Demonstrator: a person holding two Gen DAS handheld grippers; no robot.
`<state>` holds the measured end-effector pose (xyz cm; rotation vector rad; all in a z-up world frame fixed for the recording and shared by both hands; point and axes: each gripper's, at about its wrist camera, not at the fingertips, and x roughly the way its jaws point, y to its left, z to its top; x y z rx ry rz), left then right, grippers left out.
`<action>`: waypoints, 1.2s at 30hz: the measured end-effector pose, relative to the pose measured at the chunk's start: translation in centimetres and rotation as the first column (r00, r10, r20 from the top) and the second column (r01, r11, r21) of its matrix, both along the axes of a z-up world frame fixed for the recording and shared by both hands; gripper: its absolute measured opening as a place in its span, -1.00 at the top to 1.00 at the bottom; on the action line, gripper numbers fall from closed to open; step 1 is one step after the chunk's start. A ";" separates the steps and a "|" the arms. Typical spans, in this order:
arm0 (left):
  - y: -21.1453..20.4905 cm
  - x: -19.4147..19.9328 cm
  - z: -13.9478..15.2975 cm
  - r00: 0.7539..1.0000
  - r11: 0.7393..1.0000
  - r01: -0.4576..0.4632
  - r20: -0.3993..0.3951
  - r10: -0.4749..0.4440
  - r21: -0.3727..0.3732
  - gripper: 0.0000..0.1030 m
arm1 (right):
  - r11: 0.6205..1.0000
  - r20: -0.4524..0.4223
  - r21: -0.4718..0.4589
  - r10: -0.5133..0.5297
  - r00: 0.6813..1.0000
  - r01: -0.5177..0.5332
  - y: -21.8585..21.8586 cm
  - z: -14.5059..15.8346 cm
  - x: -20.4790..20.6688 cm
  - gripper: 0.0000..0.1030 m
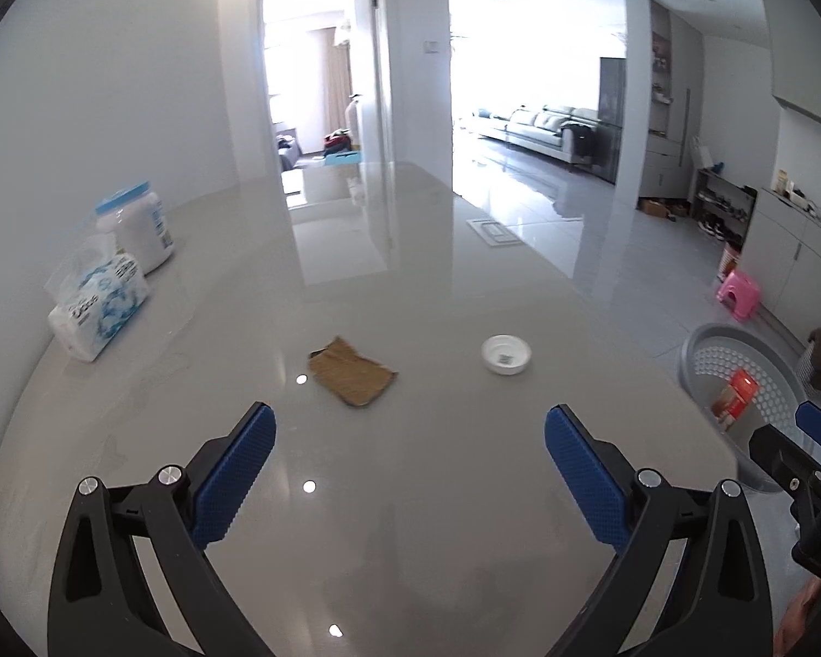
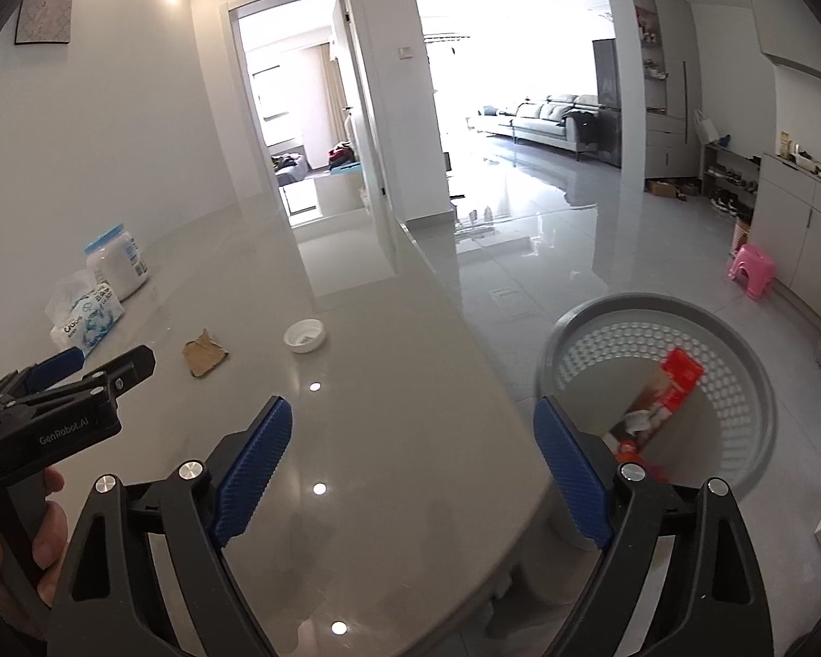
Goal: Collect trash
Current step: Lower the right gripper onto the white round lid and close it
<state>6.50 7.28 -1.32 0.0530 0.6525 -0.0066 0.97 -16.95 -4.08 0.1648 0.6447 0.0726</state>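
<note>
- Our left gripper (image 1: 410, 454) hangs over the glossy grey table (image 1: 438, 284), its blue-padded jaws spread wide with nothing between them.
- Our right gripper (image 2: 413, 446) is likewise spread and empty, at the table's edge.
- On the table lie a crumpled brown cardboard scrap (image 1: 352, 371) and, apart from it, a small white round dish (image 1: 506, 355).
- The grey perforated plastic basket (image 2: 750, 361) on the floor holds a red carton (image 2: 670, 391); our right gripper's finger (image 2: 572, 471) hides whatever lies below it.
</note>
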 end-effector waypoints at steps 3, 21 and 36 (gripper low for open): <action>2.3 0.8 -0.6 0.998 0.999 -0.047 -0.030 0.047 -0.007 -0.88 | 1.000 -0.008 -0.011 0.020 1.000 -0.020 1.5 0.1 1.3 -0.69; 7.0 6.6 -3.7 0.977 0.983 -0.183 -0.114 0.180 -0.015 -0.88 | 0.980 -0.129 -0.121 0.141 0.982 -0.157 7.3 -2.5 11.5 -0.69; 10.3 10.4 -6.4 0.944 0.961 -0.276 -0.184 0.274 0.016 -0.88 | 0.976 -0.300 -0.127 0.133 0.945 -0.178 10.5 -6.4 20.1 -0.69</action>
